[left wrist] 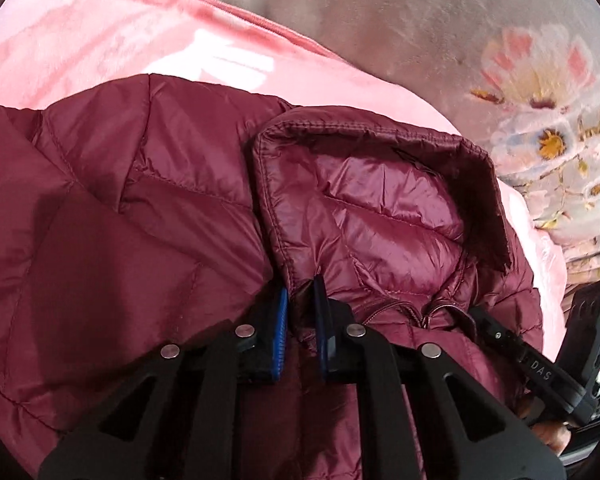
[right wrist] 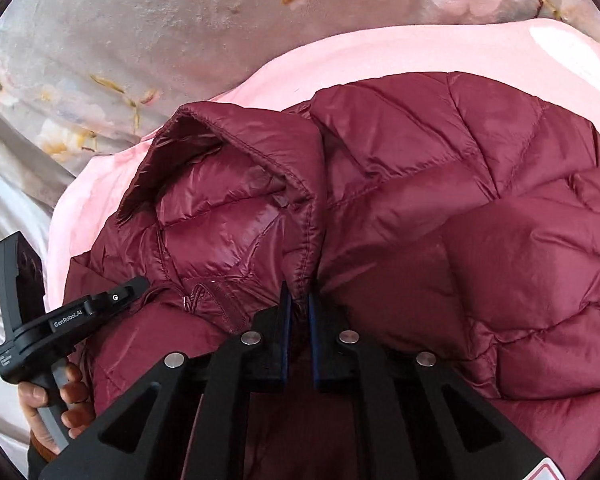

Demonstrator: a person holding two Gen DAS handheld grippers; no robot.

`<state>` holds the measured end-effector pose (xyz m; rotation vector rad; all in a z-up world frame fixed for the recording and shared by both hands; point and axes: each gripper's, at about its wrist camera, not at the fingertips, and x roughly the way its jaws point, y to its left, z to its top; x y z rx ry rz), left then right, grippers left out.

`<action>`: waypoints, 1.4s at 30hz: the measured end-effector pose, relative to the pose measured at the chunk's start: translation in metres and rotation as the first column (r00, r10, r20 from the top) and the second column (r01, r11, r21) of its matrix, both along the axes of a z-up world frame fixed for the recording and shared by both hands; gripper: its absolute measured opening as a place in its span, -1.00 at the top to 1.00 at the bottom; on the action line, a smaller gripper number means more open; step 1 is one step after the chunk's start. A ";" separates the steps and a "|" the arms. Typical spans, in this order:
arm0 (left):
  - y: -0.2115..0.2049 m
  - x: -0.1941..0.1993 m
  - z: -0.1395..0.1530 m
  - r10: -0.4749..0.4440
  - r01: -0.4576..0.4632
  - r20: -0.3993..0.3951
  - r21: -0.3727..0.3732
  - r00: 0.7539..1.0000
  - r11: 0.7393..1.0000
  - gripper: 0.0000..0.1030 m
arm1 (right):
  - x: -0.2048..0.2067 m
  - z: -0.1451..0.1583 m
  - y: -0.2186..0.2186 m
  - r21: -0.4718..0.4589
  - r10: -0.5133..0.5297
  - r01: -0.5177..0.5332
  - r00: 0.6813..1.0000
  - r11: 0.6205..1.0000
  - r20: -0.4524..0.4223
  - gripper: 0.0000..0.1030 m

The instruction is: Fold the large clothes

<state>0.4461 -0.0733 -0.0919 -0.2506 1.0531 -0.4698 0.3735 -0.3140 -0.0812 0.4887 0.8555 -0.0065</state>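
Note:
A dark red quilted puffer jacket with a hood lies on a pink blanket. My left gripper is shut on the hood's left edge near the collar. My right gripper is shut on the hood's right edge near the collar. The jacket fills the right wrist view, with the open hood to the left. Each gripper shows in the other's view: the right one at the lower right, the left one at the lower left.
A grey bedsheet with pink and white flowers lies under and beyond the pink blanket. The zipper pull sits at the collar between the two grippers. A hand holds the left gripper's handle.

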 end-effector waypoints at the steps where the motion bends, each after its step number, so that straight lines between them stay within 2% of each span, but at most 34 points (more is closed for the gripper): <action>1: -0.001 -0.001 -0.001 -0.002 0.002 0.014 0.009 1.000 1.000 0.77 | 0.001 -0.001 0.001 -0.014 0.003 -0.003 1.000 1.000 0.002 0.91; 5: 0.002 -0.006 0.004 0.001 -0.002 0.038 0.015 0.999 1.000 0.73 | -0.004 0.008 0.001 -0.004 -0.013 0.013 1.000 1.000 -0.004 0.85; 7: 0.010 -0.013 0.019 -0.002 0.002 0.056 0.006 0.998 1.000 0.72 | -0.010 0.023 -0.004 0.004 -0.041 0.040 0.999 0.999 0.023 0.75; 9: 0.017 -0.013 0.036 0.003 -0.005 0.100 0.019 0.995 1.000 0.73 | -0.012 0.045 -0.009 -0.020 -0.067 0.068 0.995 0.997 0.072 0.74; 12: 0.022 0.007 0.073 0.048 -0.051 0.164 0.013 0.985 0.999 0.74 | 0.012 0.076 -0.016 -0.036 -0.108 0.113 0.986 0.993 0.128 0.74; 15: 0.015 0.043 0.088 0.110 -0.112 0.168 -0.002 0.980 0.994 0.74 | 0.044 0.092 -0.019 -0.052 -0.136 0.145 0.979 0.988 0.149 0.77; 18: 0.008 0.082 0.072 0.157 -0.154 0.069 -0.042 0.985 0.987 0.74 | 0.083 0.082 -0.009 -0.098 -0.102 0.111 0.990 0.989 0.095 0.80; 20: 0.000 0.090 0.054 0.137 -0.137 0.014 -0.023 0.990 0.990 0.77 | 0.094 0.066 -0.001 -0.140 -0.062 0.066 0.997 0.988 0.036 0.83; 22: -0.007 0.085 0.040 0.099 -0.099 0.002 0.015 0.995 0.995 0.76 | 0.093 0.050 0.006 -0.192 -0.021 0.019 1.000 0.981 -0.011 0.87; 24: -0.008 0.074 0.028 0.066 -0.067 0.025 0.069 0.998 0.995 0.76 | 0.080 0.038 0.006 -0.223 -0.005 0.000 1.000 0.975 -0.023 0.89; 26: -0.006 0.066 0.020 0.051 -0.055 0.038 0.090 0.998 0.994 0.76 | 0.074 0.029 0.004 -0.230 0.002 -0.008 1.000 0.973 -0.027 0.98; 29: -0.004 0.056 0.008 0.035 -0.043 0.071 0.102 0.997 0.994 0.76 | 0.067 0.021 -0.002 -0.217 0.008 -0.010 1.000 0.976 -0.011 1.00; 32: -0.007 0.050 0.004 0.027 -0.041 0.113 0.124 0.993 0.991 0.76 | 0.067 0.018 -0.002 -0.216 0.004 -0.003 1.000 0.976 0.005 1.00; 36: -0.010 0.043 0.001 0.022 -0.047 0.167 0.151 0.986 0.987 0.76 | 0.063 0.016 0.004 -0.261 0.001 0.004 1.000 0.965 0.018 1.00; 42: -0.014 0.040 0.001 0.015 -0.053 0.195 0.192 0.981 0.980 0.76 | 0.064 0.016 0.005 -0.272 -0.002 0.007 1.000 0.962 0.018 1.00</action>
